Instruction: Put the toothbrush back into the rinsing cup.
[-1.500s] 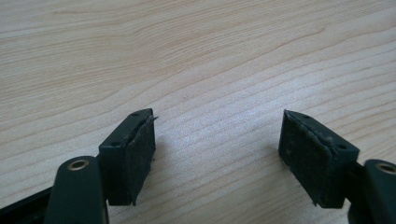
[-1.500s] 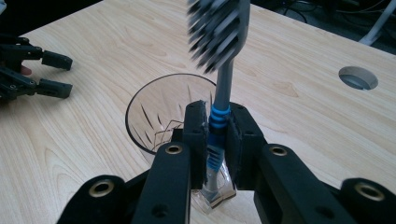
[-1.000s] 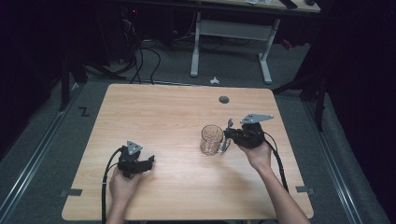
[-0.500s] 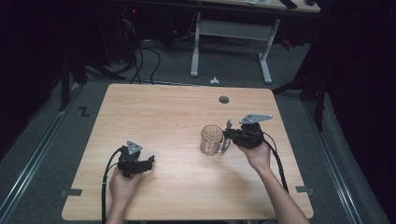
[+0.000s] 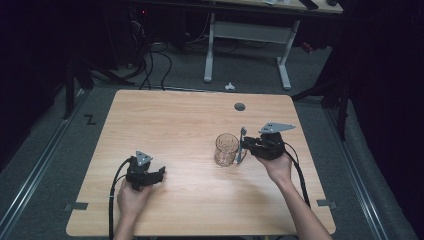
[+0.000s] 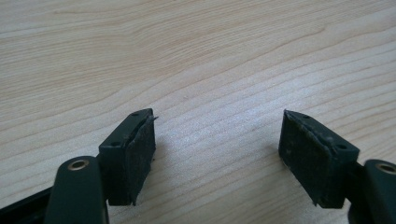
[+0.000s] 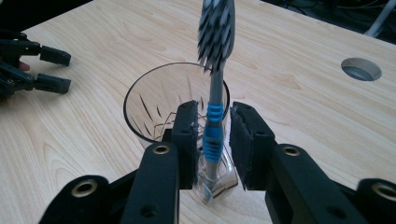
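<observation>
Nothing has visibly shifted since the earlier frames. Right gripper (image 7: 212, 140) pinches a toothbrush (image 7: 214, 60) upright, bristles up, just beside the glass mug (image 5: 226, 149) near the table's (image 5: 165, 115) right-middle; dropping it in looks left to do. Left gripper (image 5: 161, 174) rests low at front left, jaws spread, holding nothing

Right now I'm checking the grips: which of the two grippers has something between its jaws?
The right gripper, beside the glass: its jaws flank an upright toothbrush. The left gripper stands wide open over bare table.
</observation>
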The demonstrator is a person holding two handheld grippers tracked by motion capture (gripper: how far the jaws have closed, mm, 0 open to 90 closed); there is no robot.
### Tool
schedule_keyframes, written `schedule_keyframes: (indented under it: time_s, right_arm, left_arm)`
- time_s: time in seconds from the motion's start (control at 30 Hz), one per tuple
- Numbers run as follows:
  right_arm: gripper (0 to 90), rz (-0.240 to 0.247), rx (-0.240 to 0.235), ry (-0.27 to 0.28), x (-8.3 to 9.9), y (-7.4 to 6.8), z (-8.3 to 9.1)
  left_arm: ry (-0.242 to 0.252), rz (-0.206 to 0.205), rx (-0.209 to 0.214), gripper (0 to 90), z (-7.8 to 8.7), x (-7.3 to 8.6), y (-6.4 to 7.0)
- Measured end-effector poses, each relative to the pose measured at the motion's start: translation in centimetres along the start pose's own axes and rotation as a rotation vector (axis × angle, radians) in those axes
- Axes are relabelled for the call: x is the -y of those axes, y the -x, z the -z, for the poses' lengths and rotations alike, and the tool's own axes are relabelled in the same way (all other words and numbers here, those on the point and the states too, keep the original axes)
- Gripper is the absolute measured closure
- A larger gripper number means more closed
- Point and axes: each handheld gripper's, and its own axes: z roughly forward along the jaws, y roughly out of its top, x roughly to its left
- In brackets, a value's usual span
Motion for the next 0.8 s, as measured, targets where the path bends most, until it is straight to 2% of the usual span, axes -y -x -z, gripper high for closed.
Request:
schedule_keyframes:
  time_s: [0.33,0.8]
  right_arm:
    - [69.4,-0.024,0.022,0.03,0.8,0.6,1.4]
    - [69.1,-0.028,0.039,0.071,1.0,0.7,3.1]
  left_arm:
    - [0.0,-0.001,-0.002,27.7,0.0,0.0,0.0]
    - [0.001,0.0,-0.002,27.7,0.0,0.0,0.0]
